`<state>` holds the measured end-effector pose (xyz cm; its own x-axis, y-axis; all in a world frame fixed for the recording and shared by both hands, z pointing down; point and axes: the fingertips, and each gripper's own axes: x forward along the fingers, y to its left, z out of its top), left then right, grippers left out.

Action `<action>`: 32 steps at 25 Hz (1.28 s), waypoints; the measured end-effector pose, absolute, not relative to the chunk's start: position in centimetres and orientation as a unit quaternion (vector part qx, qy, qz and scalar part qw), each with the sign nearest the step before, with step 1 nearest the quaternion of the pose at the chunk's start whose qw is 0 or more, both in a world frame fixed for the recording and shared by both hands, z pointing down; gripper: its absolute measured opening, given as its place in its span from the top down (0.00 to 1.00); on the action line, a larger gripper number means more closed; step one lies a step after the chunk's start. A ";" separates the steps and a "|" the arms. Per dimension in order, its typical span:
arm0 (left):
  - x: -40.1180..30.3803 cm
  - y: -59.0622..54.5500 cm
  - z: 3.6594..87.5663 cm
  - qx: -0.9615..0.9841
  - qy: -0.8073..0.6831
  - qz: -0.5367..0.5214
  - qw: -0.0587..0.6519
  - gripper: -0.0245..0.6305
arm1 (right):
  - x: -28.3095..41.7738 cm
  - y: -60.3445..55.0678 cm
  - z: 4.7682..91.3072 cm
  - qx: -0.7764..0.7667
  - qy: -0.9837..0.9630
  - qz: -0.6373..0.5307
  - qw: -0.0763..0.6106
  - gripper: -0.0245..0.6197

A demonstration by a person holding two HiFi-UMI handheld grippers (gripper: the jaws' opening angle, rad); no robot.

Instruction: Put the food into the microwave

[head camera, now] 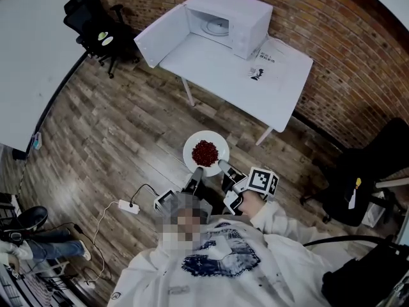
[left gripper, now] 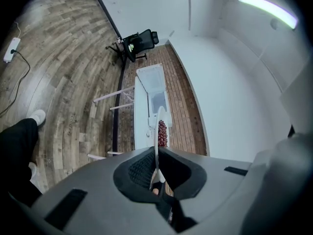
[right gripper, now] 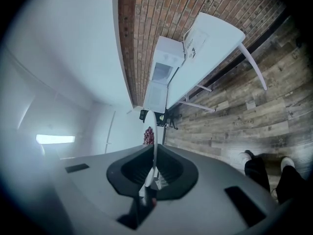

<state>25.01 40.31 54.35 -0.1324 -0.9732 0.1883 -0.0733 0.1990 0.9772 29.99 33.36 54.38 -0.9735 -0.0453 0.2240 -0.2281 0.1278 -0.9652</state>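
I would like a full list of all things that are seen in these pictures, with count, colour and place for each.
plate: one, white, over the floor, rim gripped from both sides
food: one heap, red, on the plate
microwave: one, white, door open, on the small table
small table: one, white, by the brick wall
big table: one, white, far left
paper: white, printed, beside the microwave; count unclear
chairs: two, black; one by the big table, one at right
power strip: one, white, on the floor
left gripper: one, shut on the plate
right gripper: one, shut on the plate
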 end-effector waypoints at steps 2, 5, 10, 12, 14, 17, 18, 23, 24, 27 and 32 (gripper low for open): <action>23.5 39.3 54.5 0.441 -0.590 -0.459 0.496 0.93 | 28.6 32.5 54.7 0.099 -0.746 0.655 0.068 0.92; 20.5 37.6 54.1 0.452 -0.573 -0.468 0.499 0.93 | 25.6 31.2 54.7 0.108 -0.745 0.656 0.062 0.92; 14.4 35.5 54.2 0.464 -0.577 -0.436 0.512 0.93 | 20.0 29.1 54.3 0.125 -0.742 0.656 0.046 0.92; 12.0 34.6 54.1 0.470 -0.572 -0.432 0.515 0.93 | 17.7 28.3 54.2 0.132 -0.742 0.656 0.040 0.92; 9.6 33.9 54.2 0.475 -0.567 -0.429 0.519 0.93 | 15.4 27.7 54.3 0.138 -0.741 0.656 0.033 0.92; 6.4 32.8 53.8 0.487 -0.551 -0.432 0.523 0.93 | 12.3 27.0 54.4 0.148 -0.739 0.657 0.025 0.92; 5.4 32.7 53.8 0.489 -0.550 -0.426 0.525 0.93 | 11.3 26.8 54.3 0.151 -0.739 0.656 0.022 0.92; 1.0 31.5 53.6 0.508 -0.543 -0.411 0.528 0.93 | 7.3 25.9 53.8 0.164 -0.741 0.651 0.001 0.92; 0.5 31.1 53.4 0.514 -0.534 -0.417 0.526 0.93 | 6.8 25.7 53.9 0.167 -0.740 0.651 -0.003 0.92; -0.6 30.5 53.8 0.519 -0.524 -0.413 0.535 0.93 | 5.8 25.3 54.4 0.179 -0.737 0.651 -0.007 0.92; -2.2 29.8 54.5 0.519 -0.524 -0.399 0.544 0.93 | 4.5 24.3 54.5 0.192 -0.742 0.642 -0.006 0.92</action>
<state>-2.24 29.82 54.46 0.1311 -0.9790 0.1559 -0.1095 0.1419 0.9838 4.49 24.34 54.53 -0.9264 -0.2920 0.2375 -0.2771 0.1018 -0.9555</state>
